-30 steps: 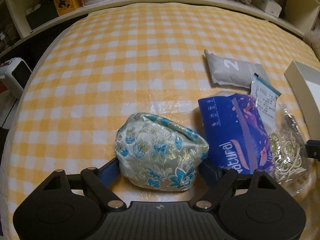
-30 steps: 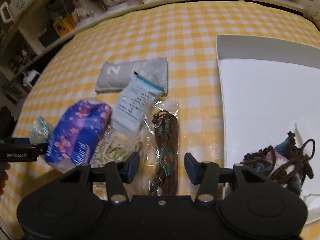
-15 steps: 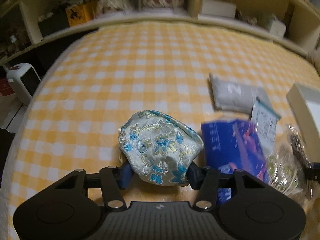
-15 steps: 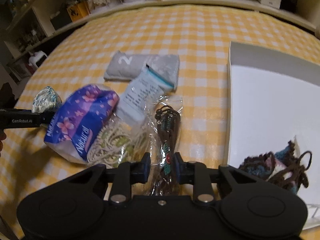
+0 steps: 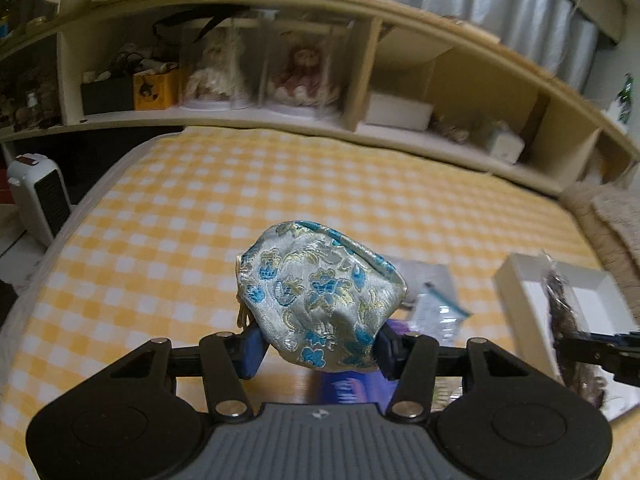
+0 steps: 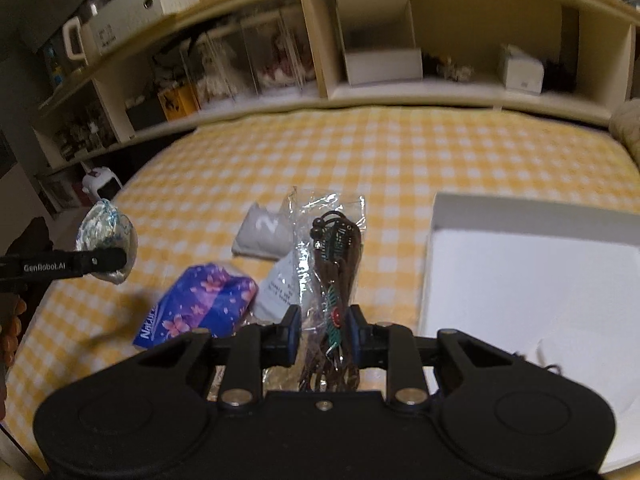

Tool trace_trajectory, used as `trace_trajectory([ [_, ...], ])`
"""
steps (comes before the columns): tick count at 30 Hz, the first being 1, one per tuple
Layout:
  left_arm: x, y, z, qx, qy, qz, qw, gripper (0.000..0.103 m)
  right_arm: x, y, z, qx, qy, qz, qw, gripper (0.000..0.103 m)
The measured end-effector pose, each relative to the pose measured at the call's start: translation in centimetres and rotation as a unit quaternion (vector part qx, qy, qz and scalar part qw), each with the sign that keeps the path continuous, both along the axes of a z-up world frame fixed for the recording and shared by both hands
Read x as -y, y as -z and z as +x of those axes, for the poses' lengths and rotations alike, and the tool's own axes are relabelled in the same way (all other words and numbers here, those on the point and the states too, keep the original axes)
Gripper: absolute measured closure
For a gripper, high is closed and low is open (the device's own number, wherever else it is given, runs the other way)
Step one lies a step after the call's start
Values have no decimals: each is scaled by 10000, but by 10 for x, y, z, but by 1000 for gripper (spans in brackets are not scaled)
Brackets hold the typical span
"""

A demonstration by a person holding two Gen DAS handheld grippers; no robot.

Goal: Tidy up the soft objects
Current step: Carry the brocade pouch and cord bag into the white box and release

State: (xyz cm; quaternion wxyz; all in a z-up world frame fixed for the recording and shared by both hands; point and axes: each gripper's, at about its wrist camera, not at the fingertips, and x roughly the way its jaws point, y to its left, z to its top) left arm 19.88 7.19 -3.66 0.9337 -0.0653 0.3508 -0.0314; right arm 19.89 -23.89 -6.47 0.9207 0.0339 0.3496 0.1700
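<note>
Two grippers, each clenched on a soft item above a yellow checked cloth (image 5: 280,200).

Left gripper (image 5: 318,346): blue pads pressed into both sides of a silver-and-blue floral pouch (image 5: 320,296), held clear of the cloth. Same pouch (image 6: 106,240) seen at the far left of the right wrist view, pinched at the tip of a black finger marked "GenRobot.AI".

Right gripper (image 6: 324,330): closed tight on a clear bag (image 6: 332,264) of brown cords with a green-and-red ornament, top of the bag standing up past the fingers. Same bag (image 5: 568,312) hanging at the right edge of the left wrist view, in front of a white box (image 5: 520,292).

Below, resting on the cloth: a purple flowered pack (image 6: 200,308) printed "Natural", a grey pouch (image 6: 262,236) marked "2" farther back, and a white label (image 6: 278,288) between them, partly behind the bag. White box (image 6: 532,272) open to the right, pale inside, with something dark just showing at its near edge, too hidden to name.

Behind the cloth: a wooden shelf (image 6: 400,92) with dolls in clear cases and small boxes. Off the left edge: a white heater (image 5: 38,200).
</note>
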Motion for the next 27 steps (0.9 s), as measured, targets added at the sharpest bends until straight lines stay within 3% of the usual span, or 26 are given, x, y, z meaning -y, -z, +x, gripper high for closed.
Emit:
trace_trajectory([
  [16, 82, -48, -46, 688, 994, -385, 9919, 49, 57, -48, -48, 623, 110, -117, 9979, 77],
  [27, 194, -46, -52, 506, 2047, -522, 9761, 49, 141, -53, -62, 624, 605, -271, 9958, 76],
])
